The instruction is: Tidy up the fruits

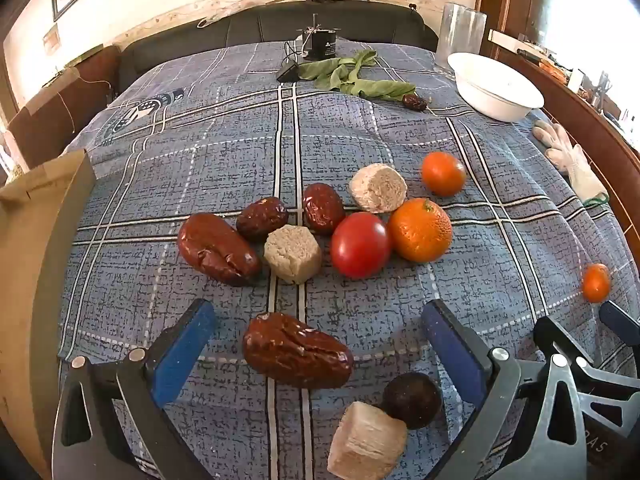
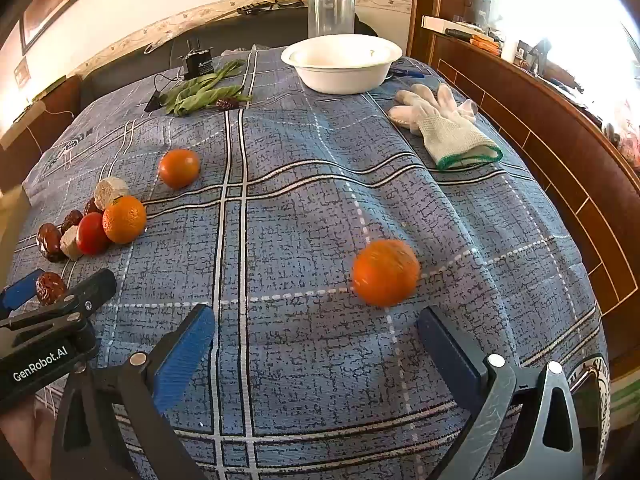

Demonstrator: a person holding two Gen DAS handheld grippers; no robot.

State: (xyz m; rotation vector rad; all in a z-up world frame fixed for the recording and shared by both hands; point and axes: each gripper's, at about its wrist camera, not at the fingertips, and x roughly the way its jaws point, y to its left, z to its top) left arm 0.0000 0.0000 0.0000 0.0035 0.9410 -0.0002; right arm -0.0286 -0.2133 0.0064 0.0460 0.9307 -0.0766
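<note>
Left wrist view: left tool [image 1: 316, 340] fully open, empty, above a date [image 1: 298, 350]. Right tool [image 2: 316, 336] likewise open, empty, near an orange [image 2: 386, 272]. Bowl [image 2: 342, 76] holds no visible fruit; fruits lie scattered on the worktop [image 2: 304, 184]. Sorting not visibly begun.

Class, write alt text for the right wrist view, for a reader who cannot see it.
The open right gripper hovers over a blue plaid cloth, with a blurred orange lying just beyond its blue fingertips. At left, oranges, a tomato and dates are clustered, near the left gripper. A white bowl and a white glove lie farther back.
</note>
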